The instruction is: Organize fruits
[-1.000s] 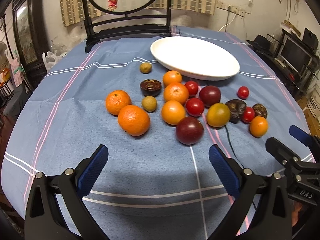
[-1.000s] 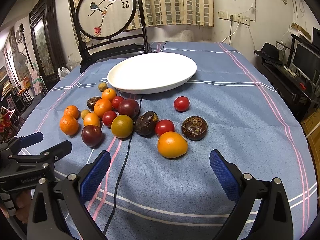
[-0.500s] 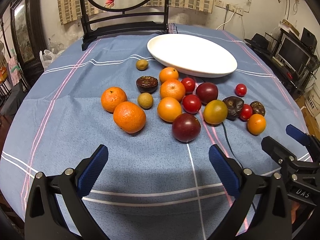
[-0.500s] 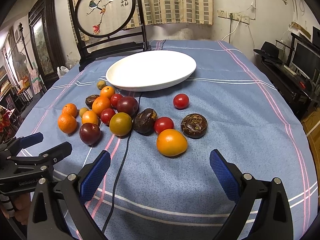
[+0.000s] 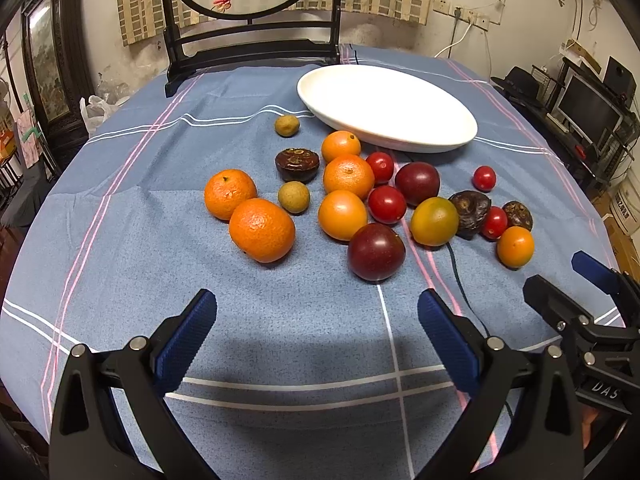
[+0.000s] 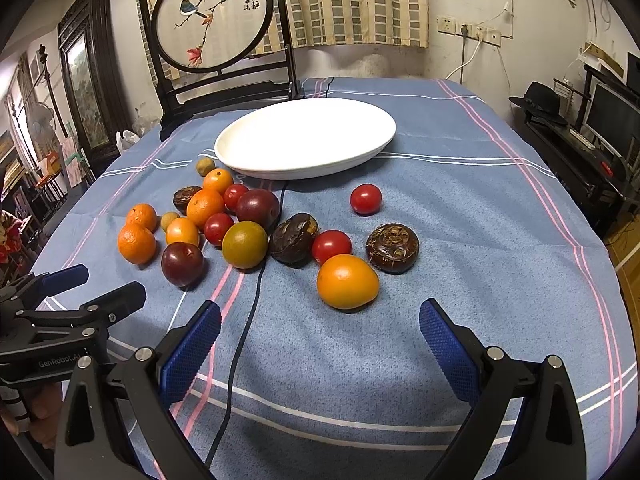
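Several fruits lie loose on the blue tablecloth in front of an empty white plate, which also shows in the right wrist view. They include mandarins, a dark plum, cherry tomatoes and brown water chestnuts. My left gripper is open and empty, just short of the mandarins and the plum. My right gripper is open and empty, just short of an orange fruit. Each gripper shows at the edge of the other's view.
A black cable runs across the cloth from under the plate toward me, between the fruits. A dark wooden screen stand stands at the table's far edge. Shelves with monitors stand to the right of the table.
Both grippers have moved a little forward and closer to the fruits. No fruit has moved. Both stay open.
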The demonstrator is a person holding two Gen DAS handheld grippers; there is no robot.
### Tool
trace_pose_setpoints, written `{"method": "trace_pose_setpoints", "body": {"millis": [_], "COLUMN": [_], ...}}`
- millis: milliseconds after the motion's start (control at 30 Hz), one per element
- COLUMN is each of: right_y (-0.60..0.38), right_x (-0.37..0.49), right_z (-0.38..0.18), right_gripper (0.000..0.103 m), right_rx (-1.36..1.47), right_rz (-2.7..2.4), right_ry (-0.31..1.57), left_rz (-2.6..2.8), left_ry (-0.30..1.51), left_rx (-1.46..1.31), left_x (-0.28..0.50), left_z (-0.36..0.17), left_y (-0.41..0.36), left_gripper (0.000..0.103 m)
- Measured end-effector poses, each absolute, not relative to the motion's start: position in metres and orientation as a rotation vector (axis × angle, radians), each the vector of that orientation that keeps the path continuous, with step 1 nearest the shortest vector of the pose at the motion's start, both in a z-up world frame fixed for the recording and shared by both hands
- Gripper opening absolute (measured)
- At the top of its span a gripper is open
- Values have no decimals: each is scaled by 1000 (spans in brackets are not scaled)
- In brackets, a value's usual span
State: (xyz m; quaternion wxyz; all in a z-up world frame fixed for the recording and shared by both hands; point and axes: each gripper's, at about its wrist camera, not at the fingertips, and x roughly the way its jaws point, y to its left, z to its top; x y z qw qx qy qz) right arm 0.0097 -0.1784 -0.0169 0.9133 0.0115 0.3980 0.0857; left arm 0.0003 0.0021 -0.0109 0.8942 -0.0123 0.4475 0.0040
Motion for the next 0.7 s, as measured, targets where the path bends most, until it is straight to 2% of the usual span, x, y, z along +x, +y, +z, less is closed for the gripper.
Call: {"method": "trace_pose_setpoints", "body": {"millis": [700], "right_y": [-178], "right_x": [9], "right_z": [-18], "right_gripper": [100], "right_rx": [22], "right_rz": [175], "right_ry": [824], "left_rz": [11], "left_ry": [931], "left_rx": [-27], "left_x": [0], "left_z": [-12], "left_y": [3], "left_gripper": [99]}}
